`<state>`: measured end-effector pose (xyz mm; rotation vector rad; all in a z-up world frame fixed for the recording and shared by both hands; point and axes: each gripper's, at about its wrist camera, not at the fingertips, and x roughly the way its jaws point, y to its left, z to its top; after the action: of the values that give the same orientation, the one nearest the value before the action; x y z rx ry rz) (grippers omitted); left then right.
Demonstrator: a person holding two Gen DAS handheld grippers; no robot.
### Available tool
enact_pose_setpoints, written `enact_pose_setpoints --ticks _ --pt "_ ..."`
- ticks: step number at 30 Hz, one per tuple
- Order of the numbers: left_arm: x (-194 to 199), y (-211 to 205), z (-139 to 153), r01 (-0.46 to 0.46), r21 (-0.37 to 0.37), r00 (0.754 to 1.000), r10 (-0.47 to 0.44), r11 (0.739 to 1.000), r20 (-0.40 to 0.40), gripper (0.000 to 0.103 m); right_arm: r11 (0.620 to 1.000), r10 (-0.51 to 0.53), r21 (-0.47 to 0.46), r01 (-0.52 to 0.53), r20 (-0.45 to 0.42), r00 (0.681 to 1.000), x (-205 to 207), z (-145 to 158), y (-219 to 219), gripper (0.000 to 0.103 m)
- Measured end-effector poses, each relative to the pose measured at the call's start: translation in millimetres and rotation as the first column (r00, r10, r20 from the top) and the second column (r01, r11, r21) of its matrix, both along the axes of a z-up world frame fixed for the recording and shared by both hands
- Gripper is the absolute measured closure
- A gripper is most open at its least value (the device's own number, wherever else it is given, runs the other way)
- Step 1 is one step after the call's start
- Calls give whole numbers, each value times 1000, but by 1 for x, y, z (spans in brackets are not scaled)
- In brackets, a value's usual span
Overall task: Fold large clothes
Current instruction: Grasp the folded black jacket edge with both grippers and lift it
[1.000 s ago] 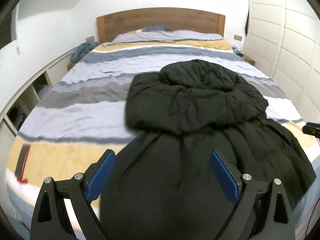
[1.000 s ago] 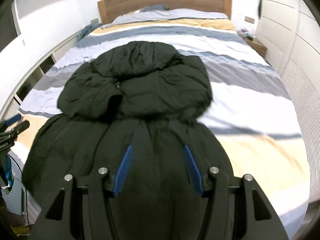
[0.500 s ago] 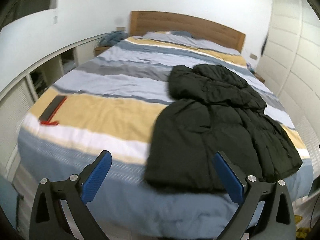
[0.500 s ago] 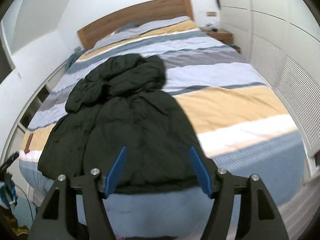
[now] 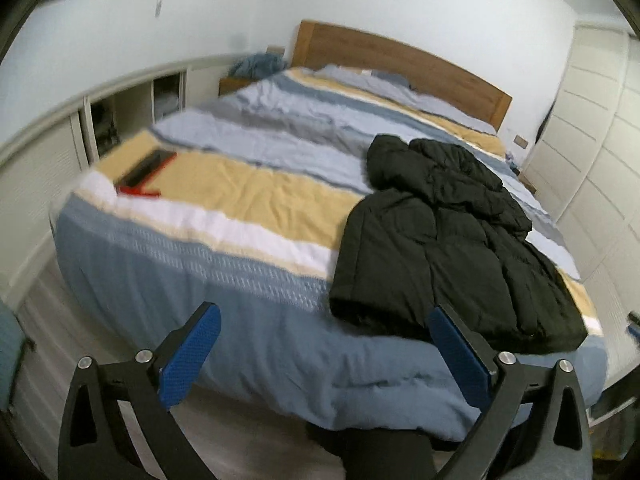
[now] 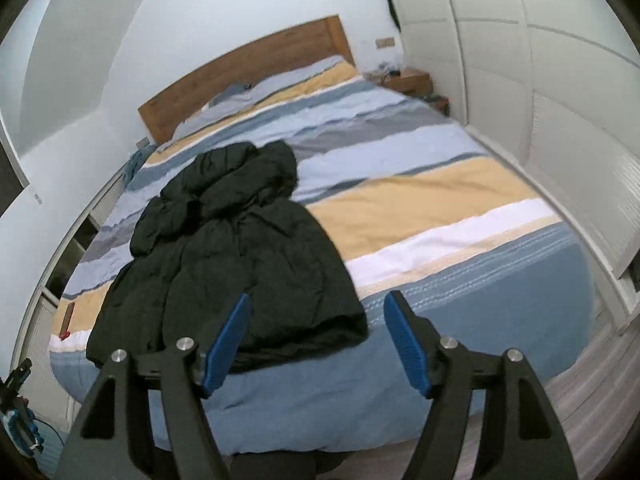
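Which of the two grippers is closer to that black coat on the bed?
Right, probably. The right gripper hovers open just off the black coat, at its hem. The left gripper hangs open further left of the coat, before bare bedding.

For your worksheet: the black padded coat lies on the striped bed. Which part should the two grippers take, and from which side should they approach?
Probably the hem corners of the black coat, which hang at the foot edge of the bed. Approach from the foot: the hood lies farthest away. The left gripper and right gripper are both open, empty and clear of the coat.
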<state>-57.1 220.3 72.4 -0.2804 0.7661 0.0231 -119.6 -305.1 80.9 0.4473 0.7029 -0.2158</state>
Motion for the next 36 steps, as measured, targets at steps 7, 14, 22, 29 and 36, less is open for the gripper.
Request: enact_pose_setpoints --ticks 7,14,22,29,36 --pt "41 0 -30 14 -59 996 -19 998 -89 1 997 22 74 -15 -95 995 42 -44 -10 33" --pt "117 -15 -74 66 -170 980 -96 983 -174 1 991 32 133 -7 -186 982 92 -88 -24 33" --pt "179 -25 -123 94 -248 955 -158 964 -251 1 981 91 187 -41 -268 959 144 -131 -32 33" --pt "191 -34 -155 119 -356 923 -236 927 -304 1 950 137 308 -44 -288 948 156 -163 -42 29" --pt "180 -50 -151 178 -434 904 -322 883 -283 1 871 197 488 -54 -248 949 148 -184 -46 27"
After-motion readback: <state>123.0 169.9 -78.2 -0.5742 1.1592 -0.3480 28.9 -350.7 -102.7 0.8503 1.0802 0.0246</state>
